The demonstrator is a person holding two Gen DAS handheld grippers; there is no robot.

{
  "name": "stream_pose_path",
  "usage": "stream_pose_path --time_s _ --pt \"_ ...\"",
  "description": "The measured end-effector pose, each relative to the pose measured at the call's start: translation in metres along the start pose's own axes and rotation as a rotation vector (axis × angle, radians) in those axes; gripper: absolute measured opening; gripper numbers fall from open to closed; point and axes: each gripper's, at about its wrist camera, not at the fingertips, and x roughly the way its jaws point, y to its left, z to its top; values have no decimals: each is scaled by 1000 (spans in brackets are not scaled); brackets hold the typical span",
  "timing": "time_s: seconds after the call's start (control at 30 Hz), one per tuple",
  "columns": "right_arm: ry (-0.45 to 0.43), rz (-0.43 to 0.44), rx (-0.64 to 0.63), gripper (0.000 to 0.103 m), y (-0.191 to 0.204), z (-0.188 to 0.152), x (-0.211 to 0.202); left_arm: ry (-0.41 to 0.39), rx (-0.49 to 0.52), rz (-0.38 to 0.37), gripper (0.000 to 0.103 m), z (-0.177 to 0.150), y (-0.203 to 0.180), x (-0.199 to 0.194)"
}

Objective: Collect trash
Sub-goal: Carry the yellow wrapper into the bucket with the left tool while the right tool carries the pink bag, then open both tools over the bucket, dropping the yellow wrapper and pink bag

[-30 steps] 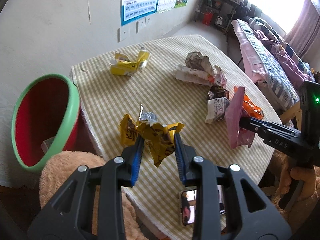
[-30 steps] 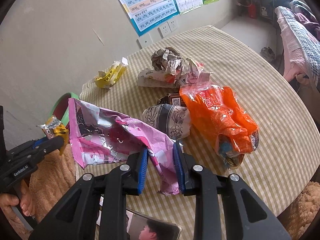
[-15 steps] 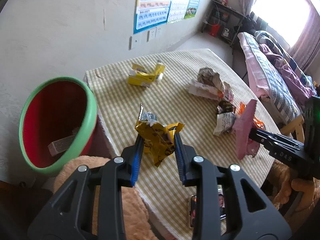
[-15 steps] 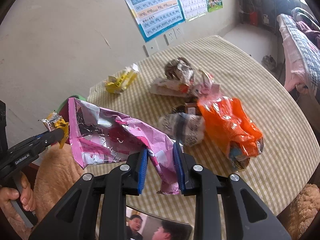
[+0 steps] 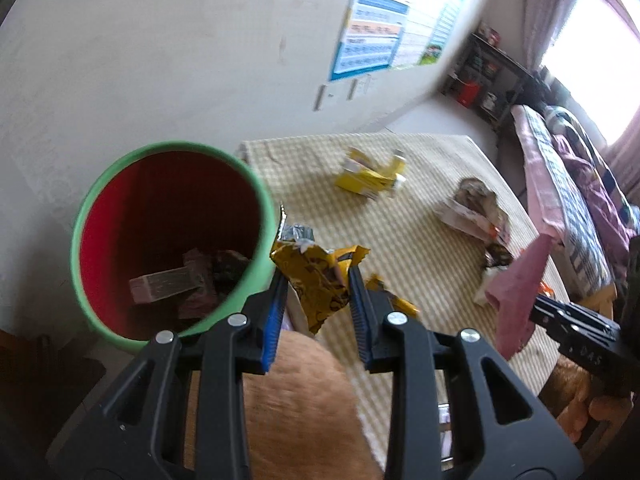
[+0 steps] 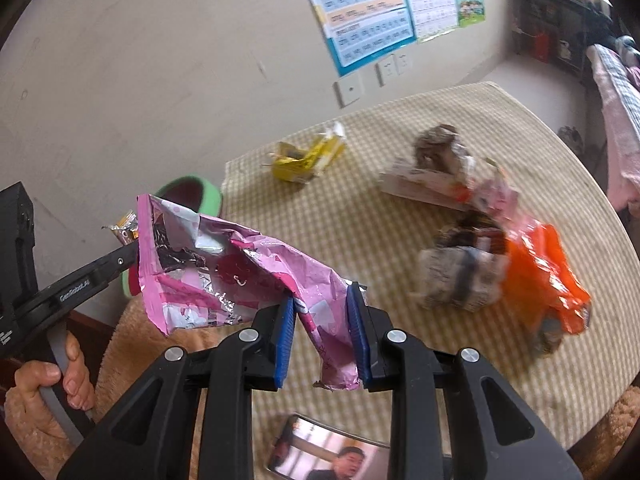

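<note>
Surroundings: checked table (image 5: 400, 240) bears a yellow carton (image 5: 370, 178), crumpled paper (image 6: 440, 152), an orange bag (image 6: 544, 276); a phone (image 6: 328, 454) lies at its near edge
Bin: red bin (image 5: 168, 236), green rim, just left of the table
Left gripper (image 5: 318, 300): clamped on a yellow wrapper (image 5: 320, 280) beside the bin's rim
Right gripper (image 6: 322, 332): pinching a pink wrapper (image 6: 224, 276) above the table edge
Change: bin nearer and larger than a second ago; both wrappers carried toward it

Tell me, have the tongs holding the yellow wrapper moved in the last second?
Yes. The left tongs, clamping the yellow wrapper, have swung left off the table toward the green-rimmed bin; the wrapper now sits at its rim.
</note>
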Motion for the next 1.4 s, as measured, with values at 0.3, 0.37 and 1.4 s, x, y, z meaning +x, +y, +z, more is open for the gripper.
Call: stream_pose_path --time_s 0.3,0.37,1.4 --pt "55 61 -38 25 47 21 31 -4 -117 74 29 -1 62 3" --pt "75 89 -32 25 56 24 39 -5 -129 90 29 -2 71 2" --pt "126 219 -59 27 146 74 90 18 -211 148 30 -7 118 7"
